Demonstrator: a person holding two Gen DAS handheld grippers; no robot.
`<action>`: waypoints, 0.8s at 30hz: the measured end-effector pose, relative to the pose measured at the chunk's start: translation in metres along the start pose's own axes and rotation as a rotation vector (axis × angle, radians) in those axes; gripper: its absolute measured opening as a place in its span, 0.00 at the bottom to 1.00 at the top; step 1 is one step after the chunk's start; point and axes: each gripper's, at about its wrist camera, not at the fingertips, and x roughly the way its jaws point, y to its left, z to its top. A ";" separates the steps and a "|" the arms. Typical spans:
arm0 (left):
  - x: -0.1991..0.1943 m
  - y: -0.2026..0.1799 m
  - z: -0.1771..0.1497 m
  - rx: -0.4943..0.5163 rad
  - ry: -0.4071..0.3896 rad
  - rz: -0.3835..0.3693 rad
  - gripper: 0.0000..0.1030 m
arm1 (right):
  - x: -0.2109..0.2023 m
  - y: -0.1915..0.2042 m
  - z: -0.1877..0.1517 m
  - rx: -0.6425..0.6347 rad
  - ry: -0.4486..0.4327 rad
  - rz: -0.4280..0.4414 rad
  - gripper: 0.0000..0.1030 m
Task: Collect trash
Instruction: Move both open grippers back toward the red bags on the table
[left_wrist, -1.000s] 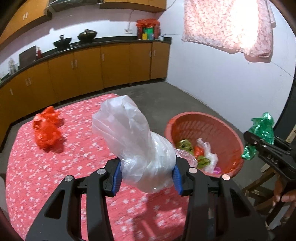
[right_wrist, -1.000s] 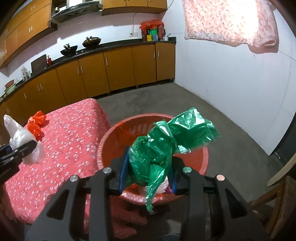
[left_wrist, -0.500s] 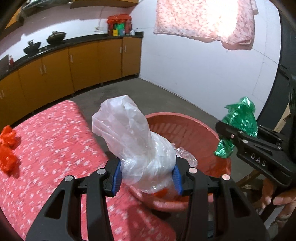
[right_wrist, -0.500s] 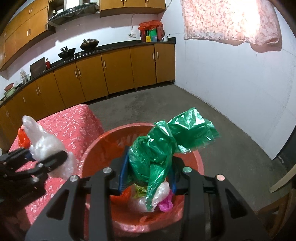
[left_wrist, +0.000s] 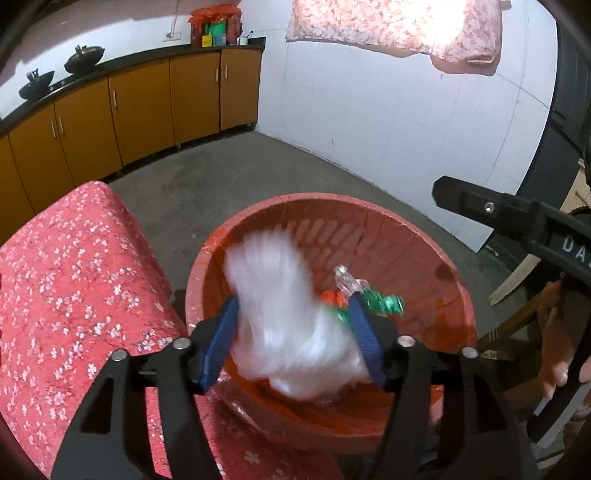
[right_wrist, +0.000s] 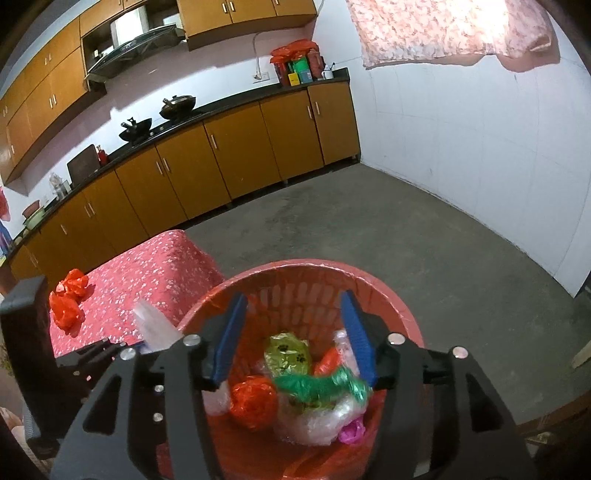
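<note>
Jaws of both grippers just opened, clear bag (left_wrist: 291, 328) and green bag (right_wrist: 321, 386) released into basket (right_wrist: 391, 295).

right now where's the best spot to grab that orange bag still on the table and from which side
Grip the orange bag across its crumpled upper bunch, coming from above. It lies as a loose, low heap on the flowered tablecloth, so a raised fold likely gives the pads more to pinch than its flat edges would.

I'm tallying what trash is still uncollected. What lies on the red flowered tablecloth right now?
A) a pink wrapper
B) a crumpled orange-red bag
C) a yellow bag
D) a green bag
B: the right wrist view shows a crumpled orange-red bag alone on the tablecloth; the green bag lies in the basket.
</note>
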 end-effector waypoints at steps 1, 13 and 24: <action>-0.001 0.001 -0.001 -0.002 0.001 0.005 0.65 | 0.000 -0.001 0.000 0.006 -0.002 -0.003 0.58; -0.052 0.045 -0.023 -0.058 -0.066 0.220 0.87 | -0.023 0.016 -0.008 -0.040 -0.077 -0.054 0.96; -0.136 0.179 -0.066 -0.295 -0.132 0.579 0.97 | -0.015 0.086 -0.020 -0.175 -0.047 -0.032 0.96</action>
